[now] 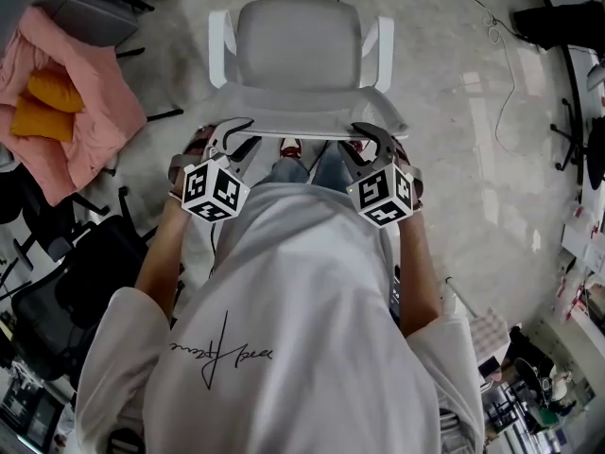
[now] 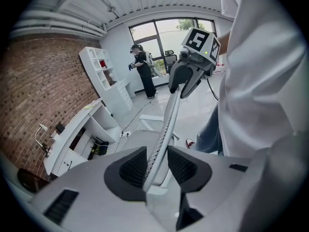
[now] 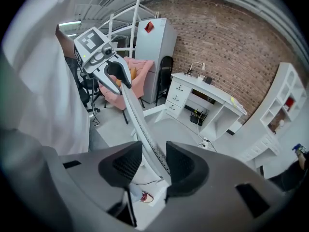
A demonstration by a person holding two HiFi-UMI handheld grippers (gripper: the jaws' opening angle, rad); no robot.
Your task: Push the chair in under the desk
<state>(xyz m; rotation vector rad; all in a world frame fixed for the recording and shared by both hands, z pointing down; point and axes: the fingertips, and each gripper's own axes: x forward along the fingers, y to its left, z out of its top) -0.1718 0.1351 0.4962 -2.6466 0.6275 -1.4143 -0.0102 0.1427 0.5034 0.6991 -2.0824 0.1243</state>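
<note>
A pale grey office chair (image 1: 298, 41) stands right in front of me, its seat facing away. The backrest's top edge (image 1: 302, 121) runs between my two grippers. My left gripper (image 1: 248, 132) straddles the edge's left end. In the left gripper view the mesh edge (image 2: 169, 115) lies between the pads, with a slim gap at the right pad (image 2: 181, 166), so the left gripper (image 2: 157, 166) is open. My right gripper (image 1: 352, 136) is shut on the edge's right end (image 3: 135, 115), both pads of the right gripper (image 3: 148, 166) against it. A white desk (image 3: 207, 93) stands by the brick wall.
A pink cloth with orange cushions (image 1: 66, 102) lies over a chair at the left. A black chair (image 1: 66, 282) is near my left side. A cable (image 1: 492, 36) trails across the floor at the right. A white shelf unit (image 2: 101, 66) and a standing person (image 2: 142, 71) are by the window.
</note>
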